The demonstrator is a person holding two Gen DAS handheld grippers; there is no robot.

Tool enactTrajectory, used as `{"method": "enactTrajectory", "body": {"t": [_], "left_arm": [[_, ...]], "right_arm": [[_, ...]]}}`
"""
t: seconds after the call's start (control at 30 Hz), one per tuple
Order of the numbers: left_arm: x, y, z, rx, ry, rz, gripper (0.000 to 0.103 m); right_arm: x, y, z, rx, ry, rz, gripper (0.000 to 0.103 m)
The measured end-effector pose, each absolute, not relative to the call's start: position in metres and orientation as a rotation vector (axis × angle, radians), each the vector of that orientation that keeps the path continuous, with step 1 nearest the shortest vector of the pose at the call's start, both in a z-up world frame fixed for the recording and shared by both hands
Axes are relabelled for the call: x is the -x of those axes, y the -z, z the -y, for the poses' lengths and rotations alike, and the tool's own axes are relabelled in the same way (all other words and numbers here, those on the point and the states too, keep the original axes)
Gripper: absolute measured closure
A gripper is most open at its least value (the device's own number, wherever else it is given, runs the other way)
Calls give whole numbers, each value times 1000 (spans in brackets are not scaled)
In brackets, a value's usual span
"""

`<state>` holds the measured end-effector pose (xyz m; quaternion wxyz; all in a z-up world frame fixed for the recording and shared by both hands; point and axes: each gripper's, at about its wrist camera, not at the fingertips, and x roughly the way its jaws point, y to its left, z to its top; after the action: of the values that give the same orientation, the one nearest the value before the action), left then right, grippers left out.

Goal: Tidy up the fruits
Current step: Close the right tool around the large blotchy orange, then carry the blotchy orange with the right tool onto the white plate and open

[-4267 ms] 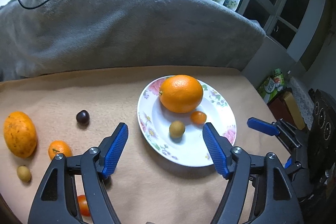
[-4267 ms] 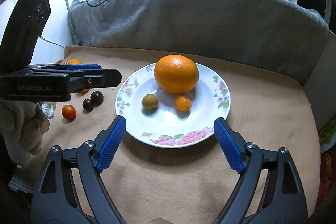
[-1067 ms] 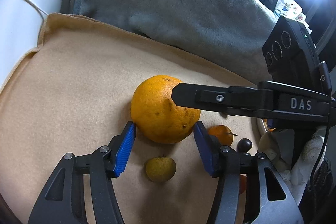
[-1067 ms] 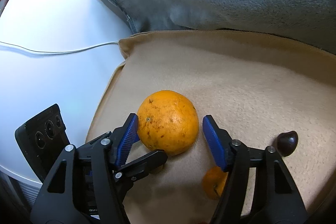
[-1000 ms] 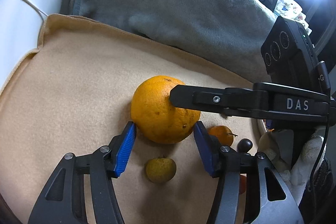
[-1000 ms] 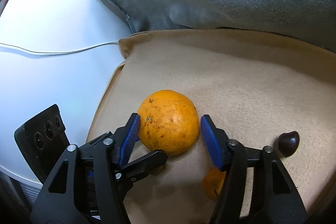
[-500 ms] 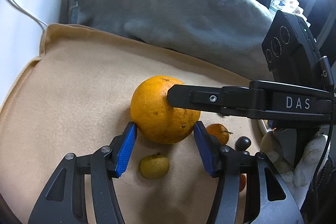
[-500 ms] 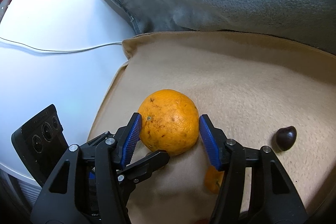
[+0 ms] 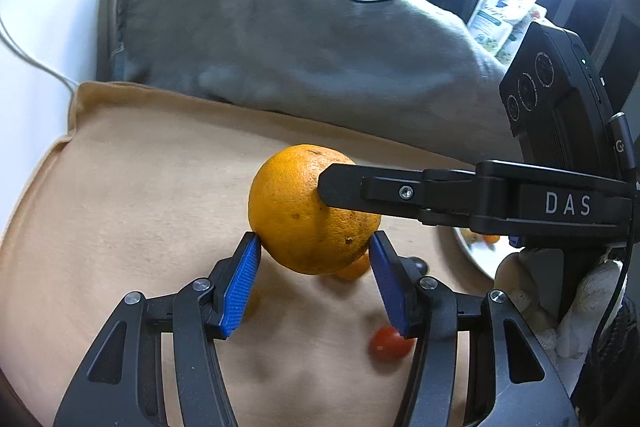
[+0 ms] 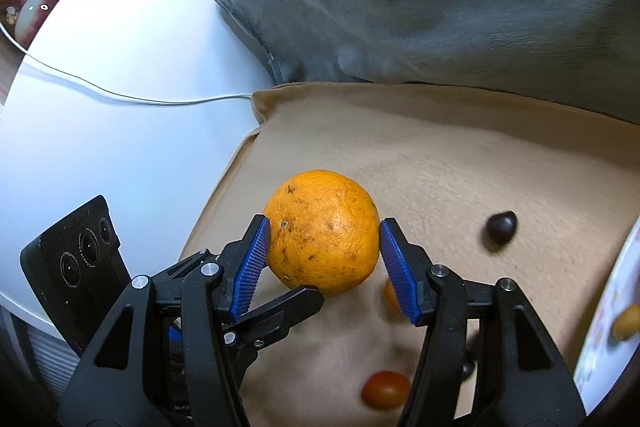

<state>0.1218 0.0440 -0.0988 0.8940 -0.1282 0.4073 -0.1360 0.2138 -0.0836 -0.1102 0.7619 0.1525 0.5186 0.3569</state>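
Both tools clamp the big orange point(image 9: 308, 211) at once, left tool point(image 9: 314, 283) and right tool point(image 10: 324, 267) pinching its sides, lifted clear above the tan blanket point(image 9: 132, 187); looks heavy, round and slick-skinned, so a squeeze across the widest middle seems safest.

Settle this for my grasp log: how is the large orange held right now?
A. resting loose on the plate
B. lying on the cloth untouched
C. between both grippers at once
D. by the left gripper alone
C: the large orange sits between the blue fingers of the right gripper and of the left gripper.
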Motion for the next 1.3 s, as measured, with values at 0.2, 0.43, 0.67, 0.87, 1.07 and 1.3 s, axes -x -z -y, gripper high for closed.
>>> {"method": "enactTrajectory", "body": {"t": [0.2, 0.43, 0.67, 0.87, 1.07, 1.3], "left_arm": [[-112, 84, -28, 248, 312, -826, 48], [-104, 77, 0, 226, 357, -811, 48], [-96, 74, 35, 209, 422, -811, 48], [-94, 74, 63, 197, 484, -819, 48], [-95, 77, 89, 181, 536, -834, 48], [-97, 84, 118, 160, 587, -863, 48]], "right_arm": [[-199, 93, 108, -340, -755, -1094, 43], [-181, 79, 143, -356, -722, -1060, 43], [-159, 71, 185, -367, -668, -1037, 43], [-144, 69, 218, -382, -618, -1027, 43], [-137, 72, 245, -402, -566, -1021, 43], [-129, 80, 277, -426, -519, -1029, 43]]}}
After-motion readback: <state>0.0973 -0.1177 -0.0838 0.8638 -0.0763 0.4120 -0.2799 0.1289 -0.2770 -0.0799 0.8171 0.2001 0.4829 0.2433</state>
